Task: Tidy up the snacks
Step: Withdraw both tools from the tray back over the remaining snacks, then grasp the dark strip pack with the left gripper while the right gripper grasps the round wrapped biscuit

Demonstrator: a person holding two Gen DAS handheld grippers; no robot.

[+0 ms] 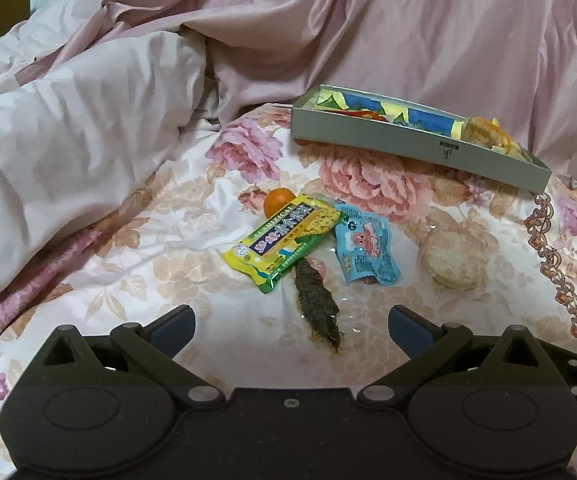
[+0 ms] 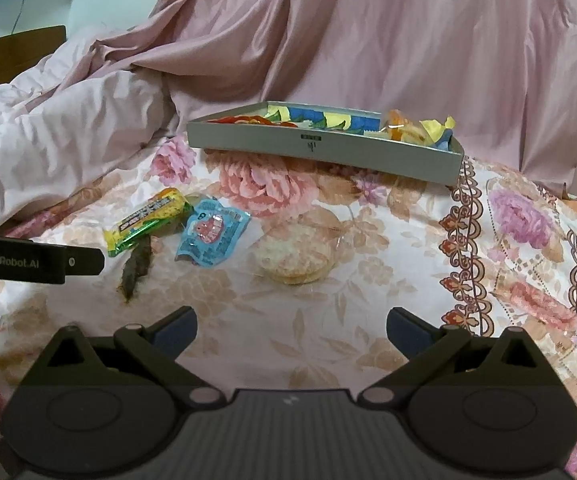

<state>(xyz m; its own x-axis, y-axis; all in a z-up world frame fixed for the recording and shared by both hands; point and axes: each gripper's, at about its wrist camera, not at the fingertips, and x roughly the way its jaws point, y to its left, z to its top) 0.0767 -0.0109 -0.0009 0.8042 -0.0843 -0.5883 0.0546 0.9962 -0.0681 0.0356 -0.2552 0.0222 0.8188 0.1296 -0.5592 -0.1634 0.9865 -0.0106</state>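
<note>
On floral bedspread (image 1: 136,280), left wrist view: left gripper (image 1: 290,330) spread wide, holding nothing, hovering over dark seaweed strip (image 1: 316,300). Yellow-green packet (image 1: 284,236), blue packet (image 1: 366,246), orange ball (image 1: 278,199) and round cracker (image 1: 452,260) lie loose; grey box (image 1: 428,148) behind holds snacks.

Right wrist view: right gripper (image 2: 290,330) spread, empty, near cracker (image 2: 294,256).

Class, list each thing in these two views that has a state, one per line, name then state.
left gripper: open, empty
right gripper: open, empty
grey box: lidless, partly filled
yellow-green packet: sealed, on bedspread
blue packet: lying flat, outside box
round cracker pack: wrapped, outside box
</note>
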